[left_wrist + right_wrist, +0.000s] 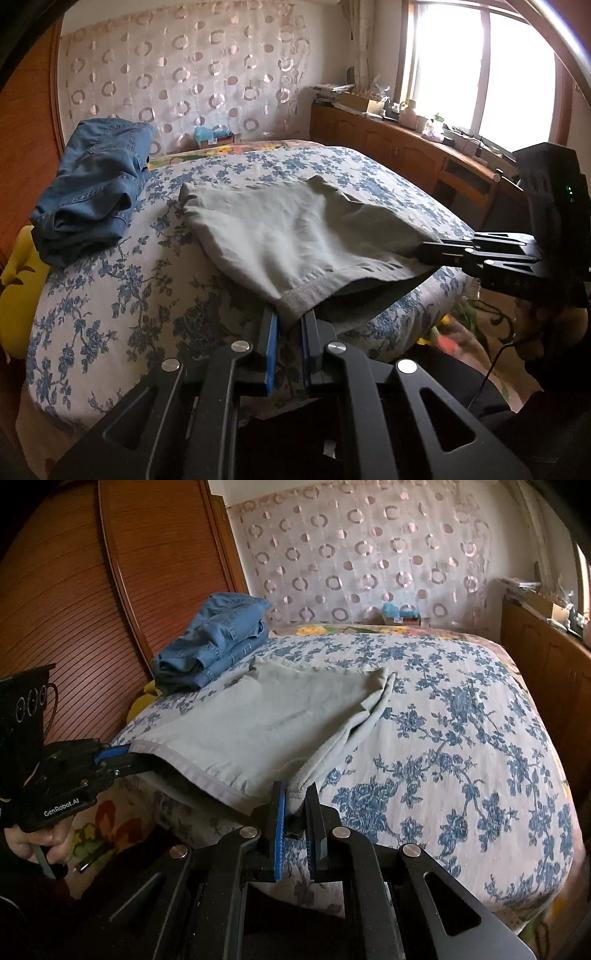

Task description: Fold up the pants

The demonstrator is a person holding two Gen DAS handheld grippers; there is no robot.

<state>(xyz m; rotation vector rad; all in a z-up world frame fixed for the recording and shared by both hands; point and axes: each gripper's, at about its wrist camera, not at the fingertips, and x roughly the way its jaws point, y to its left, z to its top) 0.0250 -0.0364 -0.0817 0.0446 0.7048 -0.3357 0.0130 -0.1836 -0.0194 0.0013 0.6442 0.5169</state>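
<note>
A: Count?
B: Two garments on the bed point(461, 709): one pair of grey pants point(258, 716), one folded blue jeans point(218, 642) stack at the far left corner.
A: Pants state?
B: Laid flat, wrinkled, hem end lifted off the near edge.
A: Grippers?
B: Left gripper point(290, 325) clamped on one hem corner, right gripper point(295, 805) clamped on the other.

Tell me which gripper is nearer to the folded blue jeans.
Left. The left gripper grips the grey pants' hem at the corner on the same side of the bed as the folded blue jeans; the right gripper holds the opposite hem corner, farther away.
</note>
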